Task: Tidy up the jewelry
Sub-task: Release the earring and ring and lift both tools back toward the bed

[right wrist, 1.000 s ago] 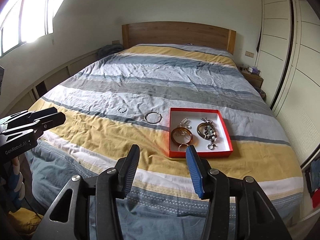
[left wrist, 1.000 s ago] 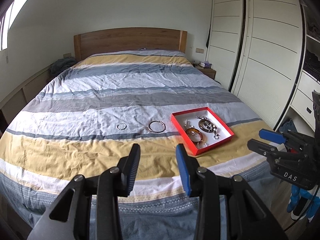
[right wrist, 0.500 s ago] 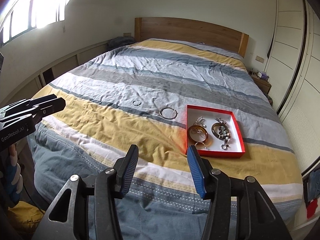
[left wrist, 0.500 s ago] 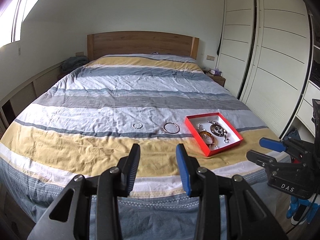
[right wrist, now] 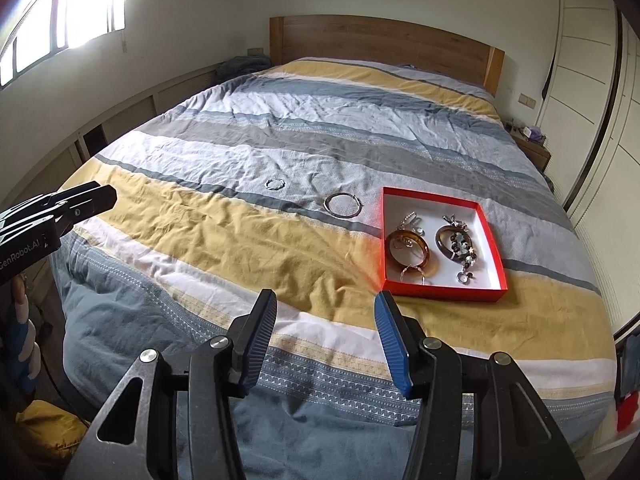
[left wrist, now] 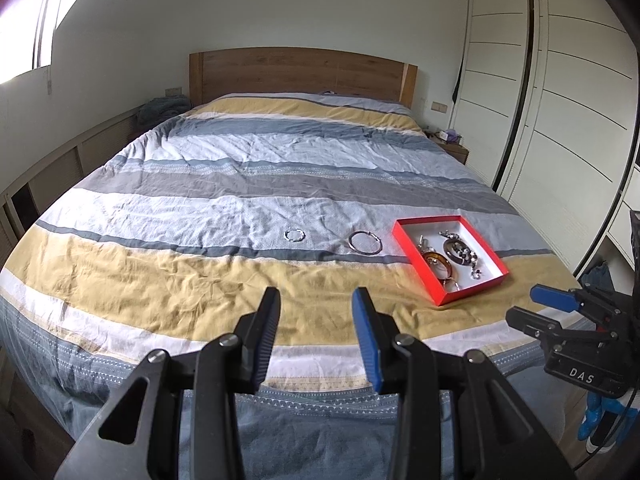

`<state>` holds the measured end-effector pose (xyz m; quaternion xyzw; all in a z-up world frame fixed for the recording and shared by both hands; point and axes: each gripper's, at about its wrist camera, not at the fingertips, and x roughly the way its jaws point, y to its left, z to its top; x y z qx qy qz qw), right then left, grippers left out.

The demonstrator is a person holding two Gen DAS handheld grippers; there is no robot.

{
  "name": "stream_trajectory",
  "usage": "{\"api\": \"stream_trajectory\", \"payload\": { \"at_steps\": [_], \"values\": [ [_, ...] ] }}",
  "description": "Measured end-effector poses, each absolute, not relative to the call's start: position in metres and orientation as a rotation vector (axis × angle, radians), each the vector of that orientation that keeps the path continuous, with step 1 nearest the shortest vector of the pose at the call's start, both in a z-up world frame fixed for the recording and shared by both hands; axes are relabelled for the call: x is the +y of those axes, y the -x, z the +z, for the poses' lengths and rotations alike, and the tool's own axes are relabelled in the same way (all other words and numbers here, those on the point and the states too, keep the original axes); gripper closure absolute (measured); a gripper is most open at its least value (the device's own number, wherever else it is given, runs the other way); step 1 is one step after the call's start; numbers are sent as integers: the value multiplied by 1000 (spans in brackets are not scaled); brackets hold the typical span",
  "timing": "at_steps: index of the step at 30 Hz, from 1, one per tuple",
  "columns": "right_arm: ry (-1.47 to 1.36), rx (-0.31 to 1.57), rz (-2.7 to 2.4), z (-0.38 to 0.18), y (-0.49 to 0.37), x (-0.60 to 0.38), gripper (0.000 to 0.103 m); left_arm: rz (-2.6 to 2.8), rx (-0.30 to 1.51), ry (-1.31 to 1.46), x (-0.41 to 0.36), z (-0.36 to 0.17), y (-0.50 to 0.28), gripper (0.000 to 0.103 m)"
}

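Note:
A red box (left wrist: pixel 414 258) (right wrist: pixel 496 256) with a white floor lies on the striped bed and holds an amber bangle (right wrist: pixel 409 249), a dark beaded bracelet (right wrist: pixel 456 243) and small silver pieces. A large silver bangle (left wrist: pixel 364 243) (right wrist: pixel 343 205) lies on the cover left of the box. A small silver ring bracelet (left wrist: pixel 295 235) (right wrist: pixel 275 184) lies further left. My left gripper (left wrist: pixel 316 304) is open and empty, back from the foot of the bed. My right gripper (right wrist: pixel 325 308) is open and empty, also near the foot. Each gripper shows in the other's view, the right one (left wrist: pixel 536 304) and the left one (right wrist: pixel 92 196).
The striped bed cover (right wrist: pixel 304 136) fills the room's middle, with a wooden headboard (left wrist: pixel 300 70) behind. White wardrobe doors (left wrist: pixel 560 100) stand on the right with a small nightstand (left wrist: pixel 454 148). A low shelf wall (right wrist: pixel 132 108) runs along the left.
Both cameras have drawn back and turned left, so the box and bangles sit further right in view and look smaller. Both grippers stay open and empty.

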<state>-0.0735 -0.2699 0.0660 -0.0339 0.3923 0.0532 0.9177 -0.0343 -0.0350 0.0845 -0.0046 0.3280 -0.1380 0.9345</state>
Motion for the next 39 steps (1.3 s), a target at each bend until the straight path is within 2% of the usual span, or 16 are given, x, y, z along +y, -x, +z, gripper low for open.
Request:
{"api": "stream_trajectory", "payload": {
  "at_steps": [17, 39],
  "values": [
    [0, 909, 149, 12, 37, -274, 53, -222, 809, -1, -36, 32, -10, 68],
    [-43, 982, 174, -23, 9, -274, 53, -211, 906, -36, -42, -9, -38, 68]
  ]
}}
